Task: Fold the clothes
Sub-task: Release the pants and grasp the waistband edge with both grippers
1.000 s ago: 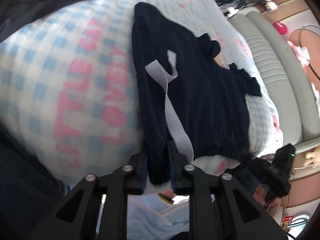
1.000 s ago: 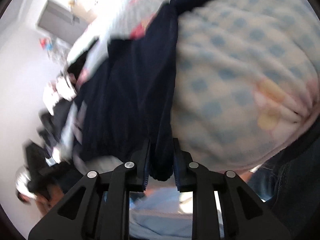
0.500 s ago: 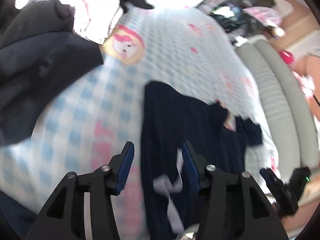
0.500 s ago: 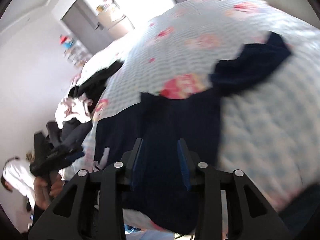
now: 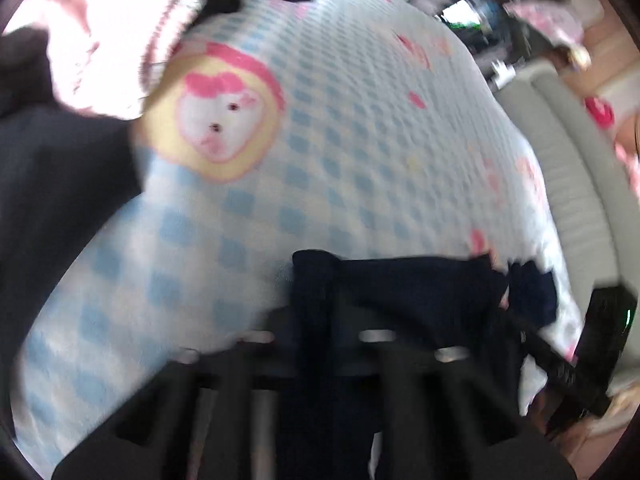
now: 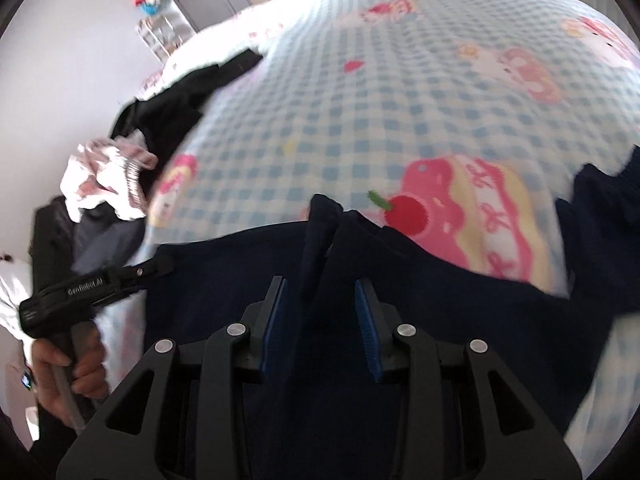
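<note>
"GenRoBoLAI"-like lettering on left gripper [image 6: 162,266], closed on navy garment [image 6: 440,320]; right gripper [image 6: 320,312] apart astride it

Black linkage arms, silver screws, blue-padded fingers [image 6: 272,316], perhaps ribbed.

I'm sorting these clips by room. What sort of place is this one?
Most likely a bedroom. A blue-checked cartoon blanket covers what looks like a bed, a padded grey headboard runs along one side, and a pile of clothes lies beside the navy garment being folded.
</note>
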A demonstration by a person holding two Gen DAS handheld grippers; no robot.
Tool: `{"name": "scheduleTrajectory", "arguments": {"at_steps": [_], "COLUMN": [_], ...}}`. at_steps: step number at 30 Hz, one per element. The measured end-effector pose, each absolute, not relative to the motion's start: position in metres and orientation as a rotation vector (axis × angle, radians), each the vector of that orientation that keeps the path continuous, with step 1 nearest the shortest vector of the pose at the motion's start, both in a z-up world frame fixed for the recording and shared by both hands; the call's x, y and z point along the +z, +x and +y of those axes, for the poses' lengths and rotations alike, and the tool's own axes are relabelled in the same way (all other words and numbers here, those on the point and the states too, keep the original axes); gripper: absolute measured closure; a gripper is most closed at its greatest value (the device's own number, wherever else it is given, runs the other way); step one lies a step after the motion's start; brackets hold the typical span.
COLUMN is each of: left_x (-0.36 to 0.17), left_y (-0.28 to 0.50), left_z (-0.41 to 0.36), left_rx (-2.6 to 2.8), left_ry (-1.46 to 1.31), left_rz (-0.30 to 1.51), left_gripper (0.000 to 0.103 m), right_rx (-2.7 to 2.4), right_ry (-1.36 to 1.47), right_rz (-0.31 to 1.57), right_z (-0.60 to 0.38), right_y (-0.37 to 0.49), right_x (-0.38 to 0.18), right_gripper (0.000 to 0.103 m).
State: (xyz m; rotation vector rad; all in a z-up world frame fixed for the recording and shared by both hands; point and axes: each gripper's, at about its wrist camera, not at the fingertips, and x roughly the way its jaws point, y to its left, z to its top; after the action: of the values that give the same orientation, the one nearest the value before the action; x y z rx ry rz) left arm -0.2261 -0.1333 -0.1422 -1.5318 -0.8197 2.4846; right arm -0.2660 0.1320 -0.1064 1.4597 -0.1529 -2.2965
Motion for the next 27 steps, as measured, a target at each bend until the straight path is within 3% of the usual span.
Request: {"name": "scheduleTrajectory", "arguments": {"at_steps": [8, 10, 12, 13, 15, 17, 20, 24, 25, 26, 27], "left_x": [-0.132, -0.139, -0.145, -0.143, -0.136, -0.133, -0.143, -0.163, -0.167, -0.169, -0.169], "left_y": [-0.220, -0.219, -0.217, -0.214, -0.212, -0.211, -0.214, -0.220, -0.221, -0.224, -0.225], "left_z": [-0.154, -0.163, -0.170, -0.172, -0.171, -0.172, -0.173, -0.169, -0.168, -0.166, -0.165], "left_rx": [2.598, 2.526, 2.452, 2.458, 2.507, 2.528, 2.491, 2.407, 2.391, 2.401, 2.409], "left_ry": [-1.420, -1.419, -1.415, -1.386, -1.334, -1.324, -1.334, -1.317, -1.313, -1.317, -1.321], "left_rz": [-0.813, -0.899, -0.984, -0.994, -0.969, -0.936, -0.972, -1.019, -1.029, -1.030, -1.036], "left_gripper": [0.095, 0.093, 0.075, 0.071, 0.068, 0.066, 0.066, 0.070, 0.075, 0.089, 0.090], "right_rx": [-2.416, -2.439, -2.449, -2.459, -2.490, -2.438, -2.336, -2.321, -2.332, -2.336, -2.336], "right_ry": [1.530, 1.537, 1.521, 1.476, 1.367, 1.310, 1.399, 1.510, 1.507, 1.499, 1.489], "right_rz": [-0.087, -0.095, -0.128, -0.141, -0.111, -0.073, -0.030, -0.108, -0.123, -0.134, -0.141], "right_z": [0.141, 0.144, 0.146, 0.144, 0.135, 0.119, 0.094, 0.097, 0.101, 0.103, 0.104], "right_y": [-0.289, -0.289, -0.286, -0.282, -0.272, -0.267, -0.275, -0.296, -0.299, -0.301, -0.301], "right_x": [-0.124, -0.122, -0.115, -0.107, -0.089, -0.081, -0.100, -0.134, -0.137, -0.137, -0.136], "right_gripper": [0.068, 0.068, 0.068, 0.068, 0.065, 0.052, 0.051, 0.078, 0.089, 0.093, 0.096]}}
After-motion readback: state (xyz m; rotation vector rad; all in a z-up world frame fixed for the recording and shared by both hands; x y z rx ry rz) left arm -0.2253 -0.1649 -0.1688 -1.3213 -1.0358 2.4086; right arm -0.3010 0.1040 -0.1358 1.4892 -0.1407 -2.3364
